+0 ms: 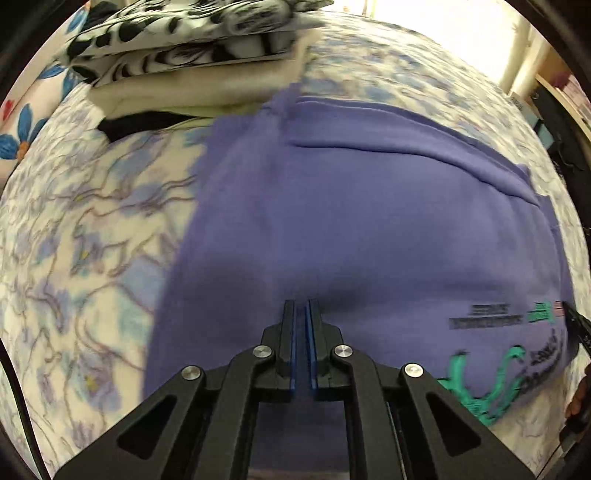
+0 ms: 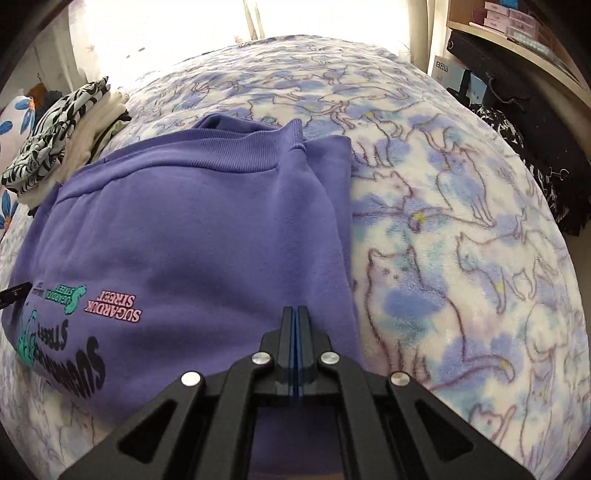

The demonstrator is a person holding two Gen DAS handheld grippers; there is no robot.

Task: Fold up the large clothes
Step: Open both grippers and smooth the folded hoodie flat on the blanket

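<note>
A purple sweatshirt [image 1: 351, 221] lies folded flat on the bed, with pink, green and black lettering [image 2: 112, 314] near its front edge and a ribbed band [image 2: 221, 155] at the far side. My left gripper [image 1: 303, 302] points down over the sweatshirt's middle. It is shut, with only a thin slit between its blue pads; whether cloth is pinched there does not show. My right gripper [image 2: 295, 308] is shut with pads touching, just above the sweatshirt [image 2: 184, 221] near its right edge, and nothing shows between them.
A fleece blanket [image 2: 461, 221] with cat outlines covers the bed. A stack of folded clothes [image 1: 192, 48] topped by black-and-white print sits at the far left, also seen as the stack [image 2: 55, 140]. Shelves with boxes [image 2: 517, 18] stand to the right. A floral pillow [image 1: 22, 125] lies at the left.
</note>
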